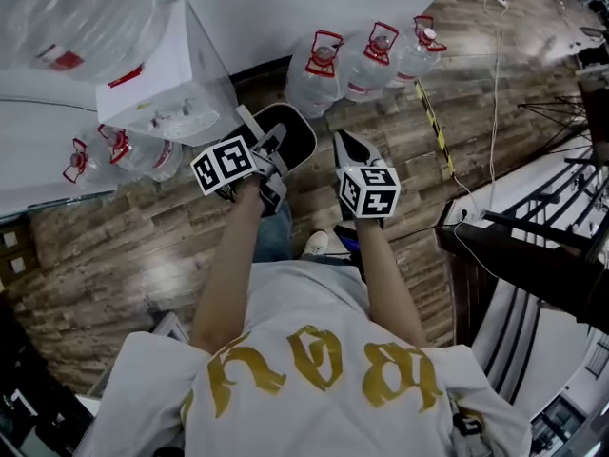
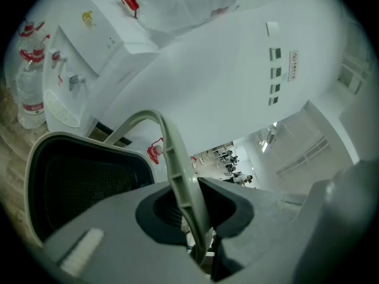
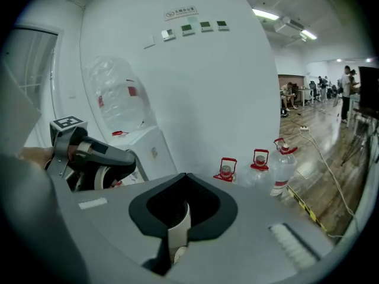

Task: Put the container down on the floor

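Note:
A black mesh container (image 1: 293,133) with a grey rim hangs above the wooden floor (image 1: 114,246), close to the white wall. In the left gripper view its dark inside (image 2: 83,182) fills the lower left, and its grey-green handle (image 2: 176,158) arches up and runs down between the jaws. My left gripper (image 1: 269,160) (image 2: 198,223) is shut on that handle. Just to the right, level with it, my right gripper (image 1: 350,152) (image 3: 176,220) is shut on a pale upright strip (image 3: 179,218), which looks like another part of the handle. The right gripper view also catches the left gripper (image 3: 89,158).
A white water dispenser (image 1: 166,84) with a big clear bottle (image 1: 76,17) stands at the left against the wall. Water jugs (image 1: 366,60) line the wall ahead; more jugs (image 1: 124,150) lie beside the dispenser. Striped tape (image 1: 433,127) and a cable (image 1: 495,93) cross the floor. Dark railings (image 1: 533,246) stand right.

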{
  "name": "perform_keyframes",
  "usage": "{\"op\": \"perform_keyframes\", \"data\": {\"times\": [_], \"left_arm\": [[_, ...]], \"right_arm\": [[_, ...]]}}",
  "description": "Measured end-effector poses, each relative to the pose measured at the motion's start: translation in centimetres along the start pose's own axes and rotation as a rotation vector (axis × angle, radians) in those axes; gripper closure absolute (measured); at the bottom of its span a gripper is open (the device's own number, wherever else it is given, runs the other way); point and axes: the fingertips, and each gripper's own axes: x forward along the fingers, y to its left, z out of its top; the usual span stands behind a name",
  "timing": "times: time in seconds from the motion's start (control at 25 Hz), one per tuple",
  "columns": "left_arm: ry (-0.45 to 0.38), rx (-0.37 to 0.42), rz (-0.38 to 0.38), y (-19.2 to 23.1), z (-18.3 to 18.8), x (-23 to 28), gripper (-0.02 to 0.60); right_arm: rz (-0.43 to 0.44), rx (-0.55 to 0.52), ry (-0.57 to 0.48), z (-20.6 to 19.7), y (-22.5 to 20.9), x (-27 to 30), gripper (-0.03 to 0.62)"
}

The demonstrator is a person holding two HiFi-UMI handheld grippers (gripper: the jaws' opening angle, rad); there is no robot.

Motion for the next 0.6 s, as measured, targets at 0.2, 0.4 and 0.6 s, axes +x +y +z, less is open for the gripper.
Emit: {"op": "perform_keyframes", "data": {"times": [0.2,0.4,0.6], "left_arm": [[0.107,-0.003,0.024,2.9,3.4,3.9,0.530],[0.168,-0.002,0.041,4.9,6.6,6.9,0.541],[0.185,0.006,0.051,6.3,9.3,8.6,0.548]], "right_arm": [[-0.068,0.056,0.032,1.4,-0.1,5.6,0.566],[-0.134,0.091,0.034,3.0,-0.9,8.9,0.566],[-0.169,0.115,0.029,3.7,-1.3,10.3,0.566]]}}
